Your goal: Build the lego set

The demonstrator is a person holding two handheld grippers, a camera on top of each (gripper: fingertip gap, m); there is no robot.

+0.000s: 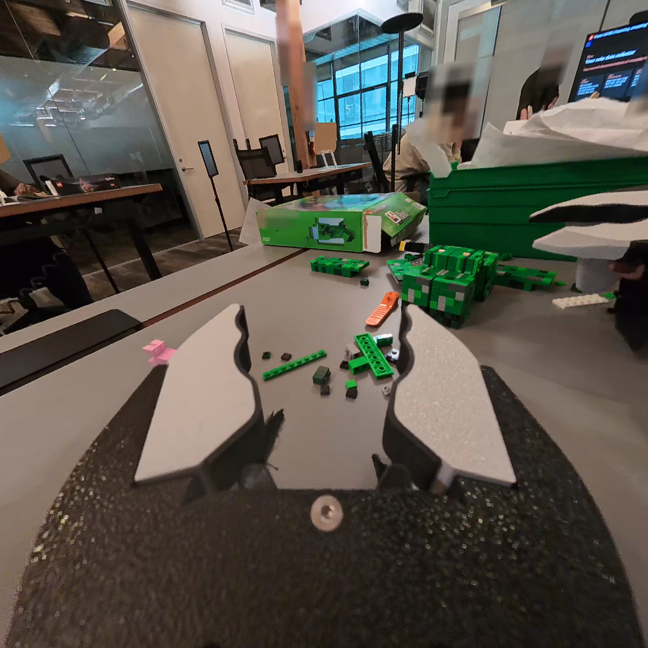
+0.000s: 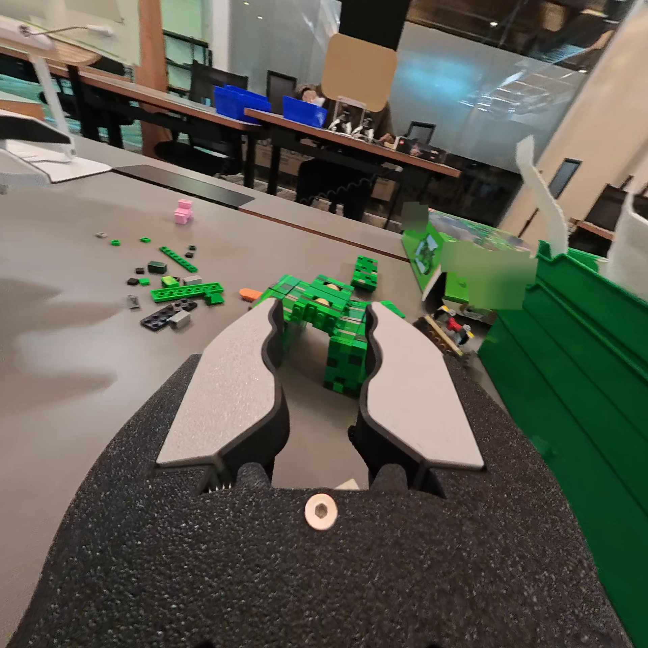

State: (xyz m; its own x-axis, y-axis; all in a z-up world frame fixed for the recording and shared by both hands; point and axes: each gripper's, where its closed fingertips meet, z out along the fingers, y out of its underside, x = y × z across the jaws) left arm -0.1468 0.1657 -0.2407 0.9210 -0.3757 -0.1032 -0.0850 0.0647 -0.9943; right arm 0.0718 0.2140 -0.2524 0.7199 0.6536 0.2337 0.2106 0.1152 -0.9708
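Note:
A blocky green lego model [image 1: 445, 280] lies on the grey table [image 1: 105, 420]. My left gripper [image 1: 322, 333] is open and empty, low over loose pieces: a long thin green plate [image 1: 294, 364], a wider green plate [image 1: 373, 356] and a dark green brick [image 1: 321, 374]. My right gripper [image 2: 324, 310] is open, its fingers framing the model [image 2: 326, 305] and one model leg [image 2: 345, 364]. It also shows in the left wrist view [image 1: 533, 228], raised to the right of the model and apart from it.
An orange brick separator [image 1: 382, 308], a separate green limb [image 1: 338, 265], a white plate [image 1: 578, 300] and a pink pig [image 2: 184, 211] lie around. The set's green box [image 1: 336, 228] and a green bin [image 2: 561, 350] stand at the back right. A small black and red build [image 2: 452, 329] sits by the bin. The dark green brick [image 1: 321, 374] is closer to my left gripper, around 10 cm from its tips; the right tips are 20 cm off.

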